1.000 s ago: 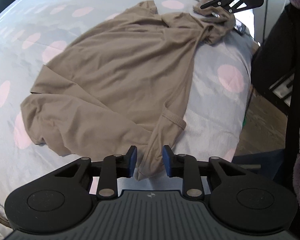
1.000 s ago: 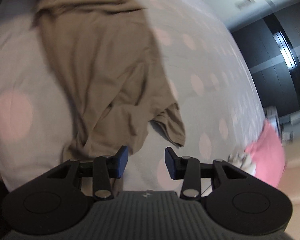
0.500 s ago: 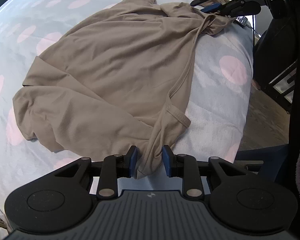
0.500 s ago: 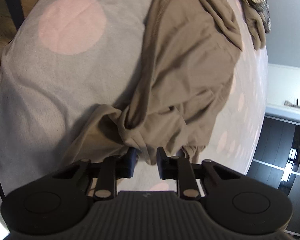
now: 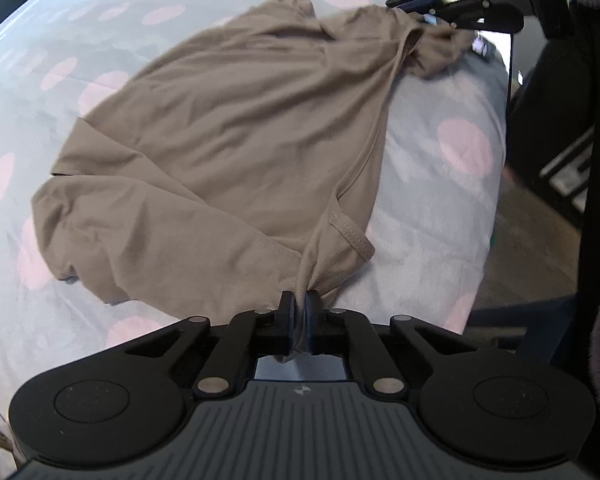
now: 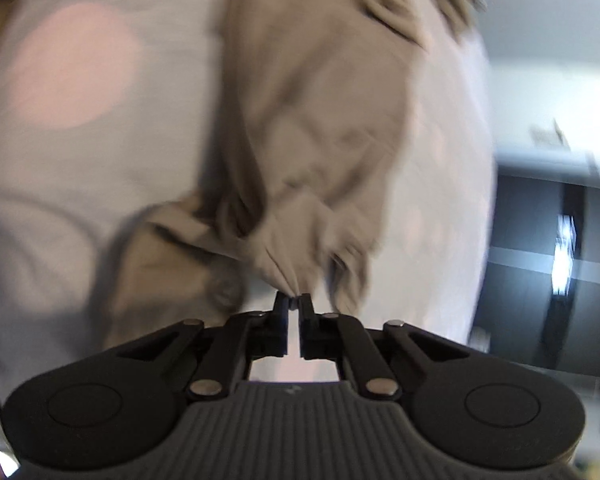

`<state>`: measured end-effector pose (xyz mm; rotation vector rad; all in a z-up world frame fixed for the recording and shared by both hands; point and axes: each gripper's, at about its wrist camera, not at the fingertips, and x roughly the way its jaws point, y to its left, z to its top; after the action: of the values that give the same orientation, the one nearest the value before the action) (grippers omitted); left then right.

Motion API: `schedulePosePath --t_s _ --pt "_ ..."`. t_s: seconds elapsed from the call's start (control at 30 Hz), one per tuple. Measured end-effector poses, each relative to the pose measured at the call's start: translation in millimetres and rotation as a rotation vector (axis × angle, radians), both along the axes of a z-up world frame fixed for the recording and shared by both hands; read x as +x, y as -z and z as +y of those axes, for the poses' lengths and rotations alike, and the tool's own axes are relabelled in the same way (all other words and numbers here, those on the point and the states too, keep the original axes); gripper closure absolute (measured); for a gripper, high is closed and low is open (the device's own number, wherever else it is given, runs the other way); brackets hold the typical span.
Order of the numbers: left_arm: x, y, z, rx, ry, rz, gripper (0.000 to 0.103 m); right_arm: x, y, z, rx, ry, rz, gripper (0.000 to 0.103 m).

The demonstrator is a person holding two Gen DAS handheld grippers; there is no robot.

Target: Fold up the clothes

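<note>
Tan shirt [image 5: 236, 152] lies spread on the spotted bed [image 5: 432, 216]. Left claw [image 5: 299, 312] is clamped on one near corner, right claw [image 6: 294, 308] pinched on the other; both likely gripped so the edge can be lifted evenly for a fold.

Tan short-sleeved shirt [image 5: 236, 152], thin and creased, spread mostly flat across bed [image 5: 432, 216] near its edge. One corner bunched and pinched in left hand-held gripper [image 5: 299, 300]; opposite corner gathered into folds, pinched in right hand-held gripper [image 6: 294, 300]. Sleeve lies flat toward bed's middle.
</note>
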<state>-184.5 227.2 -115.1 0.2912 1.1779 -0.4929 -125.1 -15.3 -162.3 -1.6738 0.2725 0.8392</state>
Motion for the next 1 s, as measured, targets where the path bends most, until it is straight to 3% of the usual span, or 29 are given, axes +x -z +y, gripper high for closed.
schedulePosePath --t_s 0.23,0.3,0.4,0.53,0.63,0.83,1.0 --pt "-5.4 -71.9 37.9 -0.156 -0.194 -0.171 0.101 33.0 -57.7 12.5 0.259 0.348 -0.012 0.103" --pt "-11.2 -92.7 39.8 -0.169 -0.198 -0.217 0.101 36.9 -74.2 12.9 0.319 0.383 0.049 0.103" --pt "-18.7 -104.3 22.7 -0.06 -0.13 -0.243 0.1 21.2 -79.2 4.3 0.315 0.27 0.068 0.101" --pt "-24.2 -88.2 4.9 0.058 -0.048 -0.191 0.1 -10.9 -50.6 -0.7 0.155 0.03 -0.001 0.097" --pt "-27.0 -72.0 -1.4 0.087 -0.021 -0.159 0.101 -26.7 -26.5 -1.8 0.058 -0.093 -0.004 0.073" --pt "-33.6 -47.9 -6.8 0.128 0.017 -0.131 0.1 -37.6 11.3 -7.4 -0.104 -0.25 -0.05 0.072" --pt "-32.8 -39.8 -5.0 0.118 0.017 -0.121 0.1 -28.2 17.4 -4.9 -0.166 -0.301 -0.05 0.072"
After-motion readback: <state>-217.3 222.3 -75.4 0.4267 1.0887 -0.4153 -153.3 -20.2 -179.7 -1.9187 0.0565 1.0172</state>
